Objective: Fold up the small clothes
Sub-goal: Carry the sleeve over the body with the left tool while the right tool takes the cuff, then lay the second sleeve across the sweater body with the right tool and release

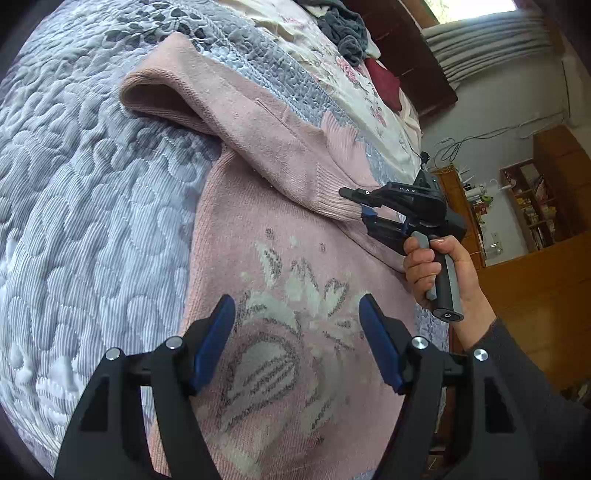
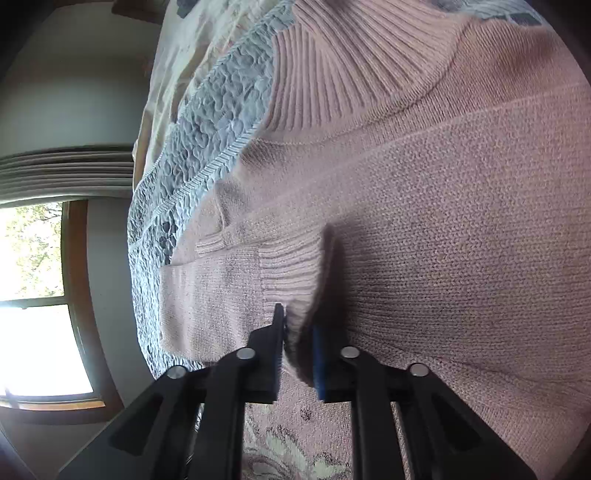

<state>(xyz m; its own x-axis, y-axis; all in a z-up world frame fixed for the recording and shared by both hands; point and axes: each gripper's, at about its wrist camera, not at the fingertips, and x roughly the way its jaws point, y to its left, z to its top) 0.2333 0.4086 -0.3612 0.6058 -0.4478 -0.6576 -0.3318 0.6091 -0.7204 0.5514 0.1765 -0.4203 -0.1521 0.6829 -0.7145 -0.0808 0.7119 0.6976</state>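
1. Flat on the quilted grey bedspread (image 1: pixel 74 206) lies a pink sweater (image 1: pixel 295 258), its grey-and-white flower pattern (image 1: pixel 280 332) facing up.
2. One sleeve (image 1: pixel 266 136) is folded across the chest, with its ribbed cuff (image 1: pixel 340 201) ending at the right gripper (image 1: pixel 364 214).
3. The right gripper's fingers are pinched together on that cuff (the right wrist view shows the knit squeezed between them), and a hand (image 1: pixel 439 269) holds its grey handle.
4. The left gripper (image 1: pixel 297 332) hangs above the flower pattern with its blue pads (image 1: pixel 218 339) spread wide, nothing between them.
5. Beyond the sweater, a floral sheet (image 1: pixel 332 48) carries a heap of dark grey cloth (image 1: pixel 343 26).
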